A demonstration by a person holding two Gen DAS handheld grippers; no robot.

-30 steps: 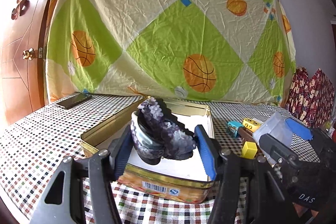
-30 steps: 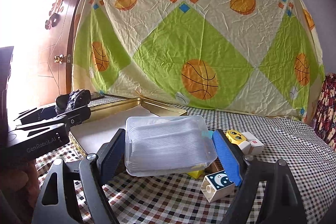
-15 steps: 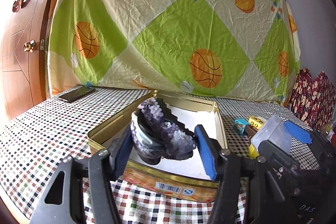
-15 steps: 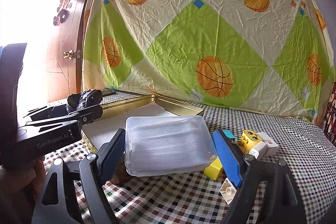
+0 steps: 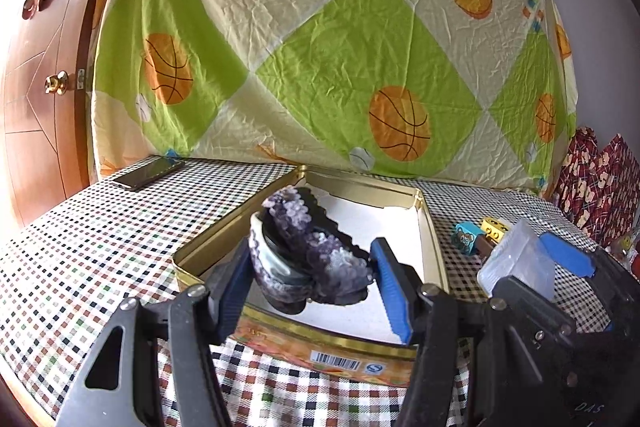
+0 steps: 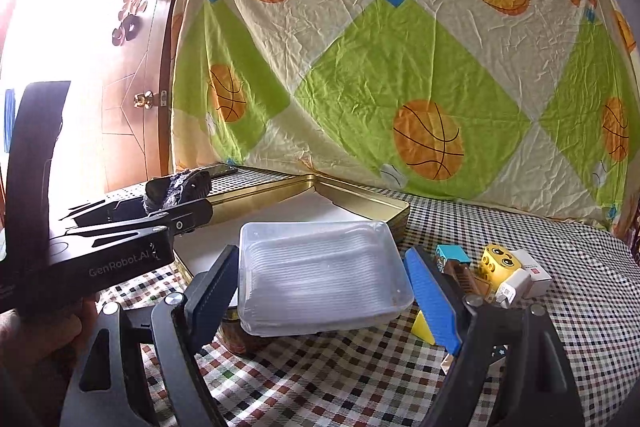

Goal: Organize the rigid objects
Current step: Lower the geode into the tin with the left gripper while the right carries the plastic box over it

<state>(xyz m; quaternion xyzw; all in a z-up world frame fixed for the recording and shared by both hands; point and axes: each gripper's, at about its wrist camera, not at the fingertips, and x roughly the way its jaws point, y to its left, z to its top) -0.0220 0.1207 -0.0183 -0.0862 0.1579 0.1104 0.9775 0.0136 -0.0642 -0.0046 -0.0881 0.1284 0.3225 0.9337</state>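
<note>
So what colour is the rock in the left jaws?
Purple crystals with a dark grey rind on the rock, clearest in the left wrist view.

Left tongs [image 5: 312,279] clamped, right tongs [image 6: 320,283] clamped wider, both tilted slightly down

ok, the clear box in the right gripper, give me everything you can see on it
The clear box is a shallow rectangular container of translucent, whitish plastic with rounded corners, a ribbed face and a raised rim. The right gripper is shut on it, one blue pad on each short side, holding it tilted above the checked tablecloth, beside the gold tin. It looks empty. A brown jar and toy blocks sit under and behind it, apparently apart from it.
</note>
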